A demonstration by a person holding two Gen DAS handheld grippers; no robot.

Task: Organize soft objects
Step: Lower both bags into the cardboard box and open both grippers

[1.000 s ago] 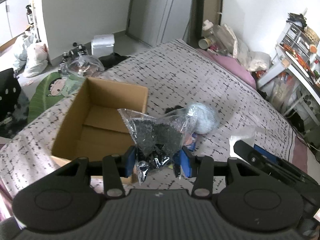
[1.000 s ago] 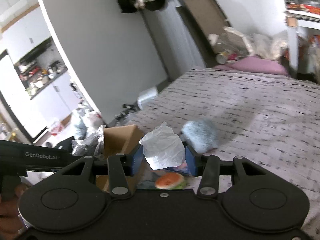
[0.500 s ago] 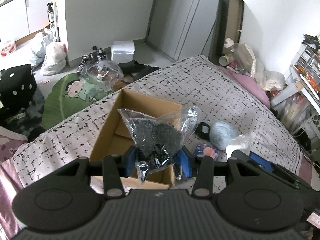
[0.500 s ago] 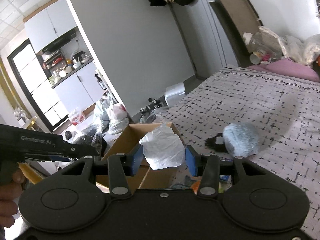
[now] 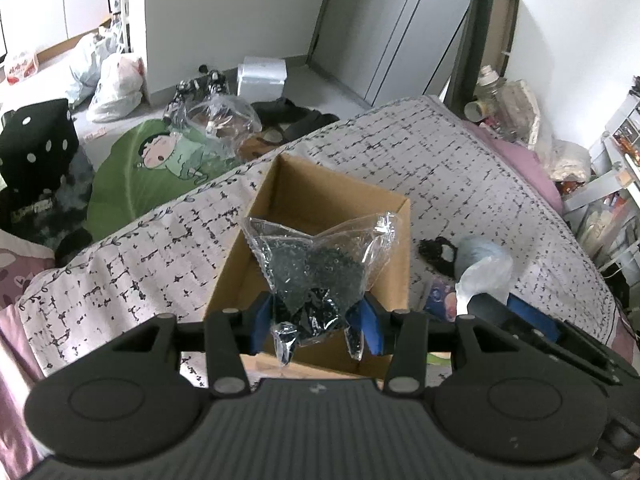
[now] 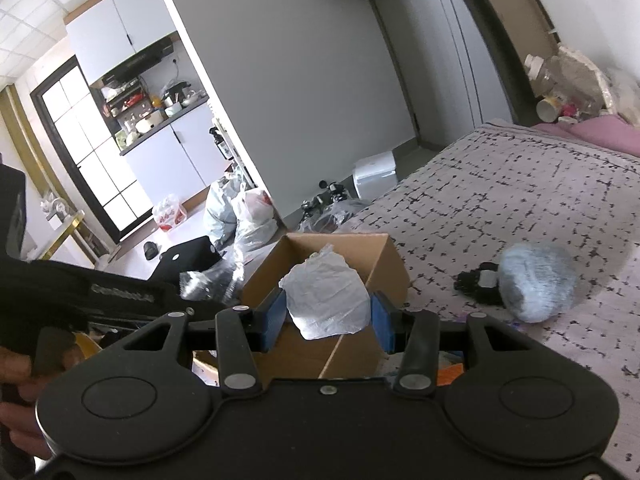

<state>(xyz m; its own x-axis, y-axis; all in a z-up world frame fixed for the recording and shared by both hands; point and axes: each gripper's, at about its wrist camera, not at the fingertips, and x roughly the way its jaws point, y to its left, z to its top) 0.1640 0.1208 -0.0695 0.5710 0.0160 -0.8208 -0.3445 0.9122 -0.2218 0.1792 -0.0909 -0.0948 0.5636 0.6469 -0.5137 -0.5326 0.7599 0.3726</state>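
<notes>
Two grippers are each pinching a bag above the same cardboard box on the bed.

Seen from the left wrist, the left gripper (image 5: 316, 322) is clamping its blue pads on the lower part of a clear bag of dark beads (image 5: 318, 268), whose top corners are fanning out above the jaws while two loose corners are drooping below them. The bag is hanging over the open cardboard box (image 5: 400, 272), which is sitting on the patterned bedspread (image 5: 460, 168) near the bed's edge. To the right of the box, a small black item (image 5: 434, 249) is lying beside a pale blue fuzzy ball (image 5: 478, 250), and the right gripper's body is reaching in at the lower right with a white plastic bag (image 5: 486, 276) at its tip.

Seen from the right wrist, the right gripper (image 6: 326, 322) is squeezing the white plastic bag (image 6: 326, 304) between its blue pads, and the bag is showing in front of the box's (image 6: 384, 256) open top. The fuzzy ball (image 6: 536, 282) is resting on the bedspread (image 6: 520, 192) well to the right, with the black item (image 6: 478, 282) touching its left side. A hand (image 6: 16, 380) is gripping the left gripper's handle at the left edge.
</notes>
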